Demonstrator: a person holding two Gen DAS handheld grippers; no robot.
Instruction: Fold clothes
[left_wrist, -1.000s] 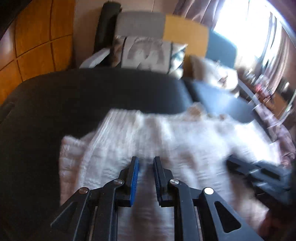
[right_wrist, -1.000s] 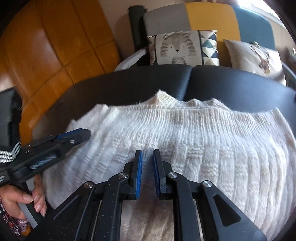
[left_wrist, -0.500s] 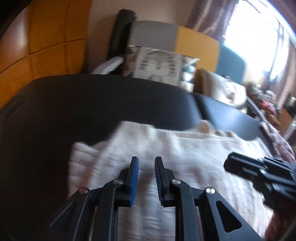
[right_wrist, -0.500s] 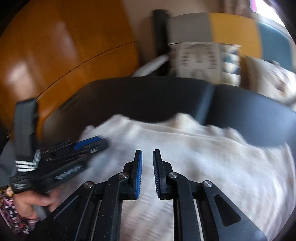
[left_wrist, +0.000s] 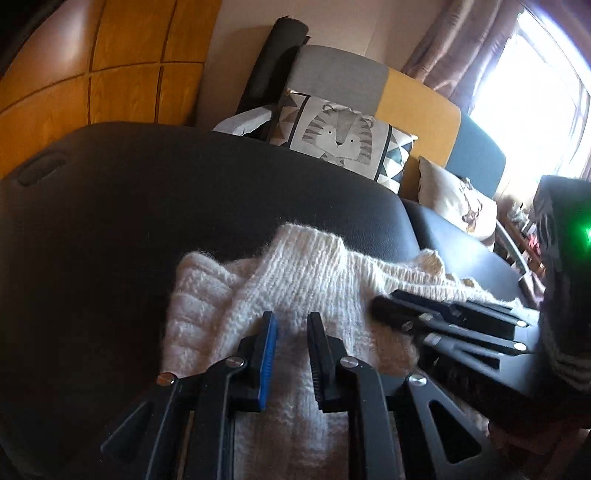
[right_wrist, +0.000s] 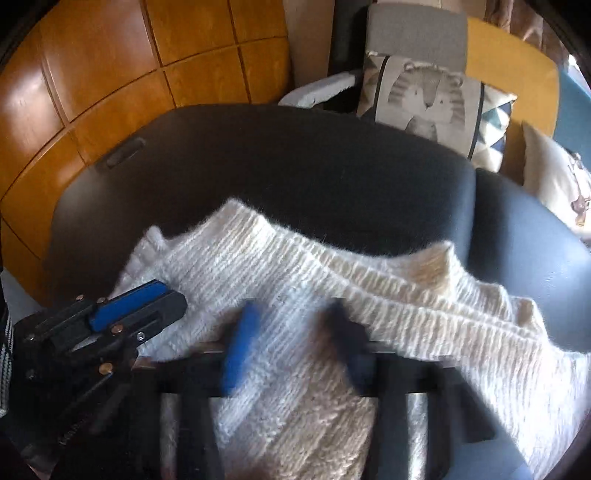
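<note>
1. Left wrist view: the black table (left_wrist: 147, 221) lies bare at left and top. The white sweater (left_wrist: 314, 269) is bunched at lower centre, short of the far edge. The left claw (left_wrist: 291, 332) stands narrow above the knit, pinching nothing.
2. Right wrist view: the right claw (right_wrist: 291, 314) is blurred and closing, with knit in its gap. I cannot tell if it pinches. Only this view shows the sweater's right-hand spread.
</note>
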